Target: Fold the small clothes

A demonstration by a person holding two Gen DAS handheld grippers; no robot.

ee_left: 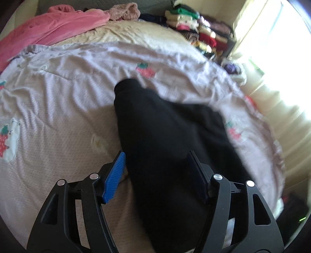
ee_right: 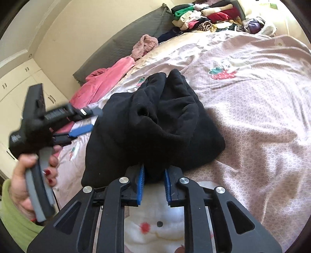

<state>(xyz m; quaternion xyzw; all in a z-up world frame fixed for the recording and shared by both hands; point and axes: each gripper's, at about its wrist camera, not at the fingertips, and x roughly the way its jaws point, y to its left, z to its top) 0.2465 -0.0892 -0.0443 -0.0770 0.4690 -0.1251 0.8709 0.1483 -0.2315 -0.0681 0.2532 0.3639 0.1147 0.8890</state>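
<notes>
A black garment (ee_left: 165, 136) lies crumpled on the pink bed cover (ee_left: 58, 97), one narrow end pointing away. My left gripper (ee_left: 156, 155) is open just above its near part, the blue pads wide apart on either side of the cloth. In the right wrist view the black garment (ee_right: 155, 116) is a rumpled heap. A fold of its near edge sits between the slightly parted pads of my right gripper (ee_right: 155, 169), which is open. A hand (ee_right: 21, 181) with a green sleeve holds the left gripper (ee_right: 93, 121) at the heap's left side.
The strawberry-print bed cover (ee_right: 252, 116) spreads to the right. A pink garment (ee_right: 108, 77) and a fluffy pink item (ee_right: 143, 46) lie near the grey headboard (ee_right: 126, 42). Stacks of folded clothes (ee_right: 204, 15) sit at the far corner. White cupboards (ee_right: 19, 81) stand left.
</notes>
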